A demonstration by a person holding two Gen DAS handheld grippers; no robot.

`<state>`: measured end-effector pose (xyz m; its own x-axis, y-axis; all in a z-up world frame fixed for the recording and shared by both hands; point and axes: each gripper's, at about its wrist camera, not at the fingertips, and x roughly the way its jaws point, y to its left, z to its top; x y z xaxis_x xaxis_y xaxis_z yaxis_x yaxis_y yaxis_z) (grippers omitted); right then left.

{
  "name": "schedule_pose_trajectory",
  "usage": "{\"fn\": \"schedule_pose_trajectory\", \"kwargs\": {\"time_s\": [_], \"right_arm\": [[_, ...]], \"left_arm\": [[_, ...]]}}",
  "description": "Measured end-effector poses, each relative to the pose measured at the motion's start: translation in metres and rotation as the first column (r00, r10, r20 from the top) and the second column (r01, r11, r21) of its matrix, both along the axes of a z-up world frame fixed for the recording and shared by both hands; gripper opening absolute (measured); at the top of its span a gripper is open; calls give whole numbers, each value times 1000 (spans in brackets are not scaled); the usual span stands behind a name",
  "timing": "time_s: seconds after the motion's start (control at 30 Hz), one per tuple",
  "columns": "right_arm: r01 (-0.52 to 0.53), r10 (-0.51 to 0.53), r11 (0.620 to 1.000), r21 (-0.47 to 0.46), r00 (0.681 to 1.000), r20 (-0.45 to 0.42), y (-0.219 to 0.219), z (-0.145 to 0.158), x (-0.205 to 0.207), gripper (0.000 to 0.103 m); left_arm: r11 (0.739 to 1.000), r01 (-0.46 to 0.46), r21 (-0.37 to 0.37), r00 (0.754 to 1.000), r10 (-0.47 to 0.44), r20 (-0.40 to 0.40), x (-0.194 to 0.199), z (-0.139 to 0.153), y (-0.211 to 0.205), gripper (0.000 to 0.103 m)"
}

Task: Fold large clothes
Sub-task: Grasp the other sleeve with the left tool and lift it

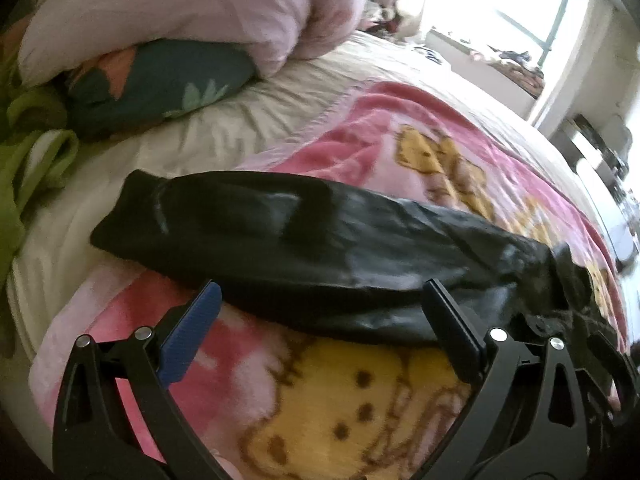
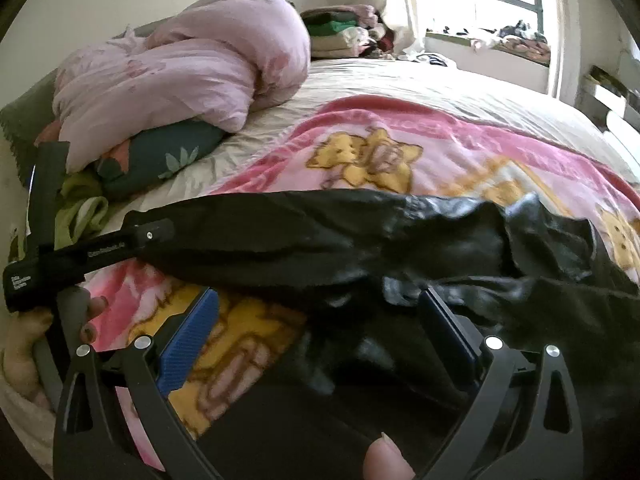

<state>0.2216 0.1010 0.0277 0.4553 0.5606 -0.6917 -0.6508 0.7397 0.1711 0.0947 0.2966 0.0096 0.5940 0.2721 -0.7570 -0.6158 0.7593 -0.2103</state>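
- Both tongs stand with fingers spread wide and nothing between them: the left gripper [image 1: 320, 320] hangs over the blanket just short of the near edge of the black garment [image 1: 304, 248], and the right gripper [image 2: 320, 320] sits low over that garment's crumpled dark bulk.
- Stretched crosswise ahead of both tongs, the garment's long sleeve or leg runs out to the left, its cuffed end reaching off the pink cartoon blanket [image 1: 352, 144] onto the cream sheet [image 1: 224, 136].
- Beyond the garment the blanket lies flat and bare up to a far pile of folded clothes [image 2: 340, 34] under the window [image 2: 480, 0]; that is the widest open room.
- Ahead and left, a pink duvet [image 2: 192, 68] heaped on a dark floral pillow [image 2: 160, 160] closes off that side, with green cloth [image 1: 28, 148] nearer the left edge of the bed.
- In the right wrist view the left gripper's black body shows at far left; small pale lettering runs along it, too blurred to read.
- A hand [image 2: 56, 320] wraps its grey handle, fingers curled, and a thumb tip [image 2: 386, 460] shows at the bottom edge below the right tongs.
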Motion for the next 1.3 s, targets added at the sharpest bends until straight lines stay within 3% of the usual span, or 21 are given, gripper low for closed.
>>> {"fn": "schedule_pose_trajectory", "kwargs": {"time_s": [0.27,0.57,0.73,0.87,0.9,0.97,1.0,1.07,1.17,1.3], "right_arm": [[-34,34,999,-10,999,-8,29,-1,2,99],[-45,45,999,-23,999,-18,37,-11,-3,99],[-29,28,999,-23,999,-34,29,-16,-4,99],[-10,9,1000,-23,999,-31,15,-13,-7,99],[-3,2,1000,-25,1000,-25,8,-12,-8,99],[8,-8,1000,-29,1000,-17,-1,-10,-10,99],[21,-22,999,-33,1000,-14,-9,-9,-11,99],[36,-36,999,-31,999,-17,-21,-9,-12,99],[66,-66,998,-19,997,-28,-42,-10,-13,99],[103,-103,995,-1,994,-45,-64,-11,-13,99]], "left_arm": [[993,-102,-59,995,101,-11,-10,-8,30,94],[961,-221,-164,975,219,-32,-20,-32,65,94],[922,-276,-272,960,277,-36,-22,-57,84,94],[897,-311,-314,942,336,26,-25,-64,94,91],[895,-318,-313,935,350,49,-27,-62,95,86],[902,-330,-278,931,359,60,-24,-59,96,52],[905,-325,-275,935,352,53,-22,-59,96,48],[906,-305,-293,938,339,70,-21,-60,98,17],[922,-273,-275,943,312,111,-20,-49,92,4],[950,-207,-235,942,258,214,-23,-21,78,1]]}}
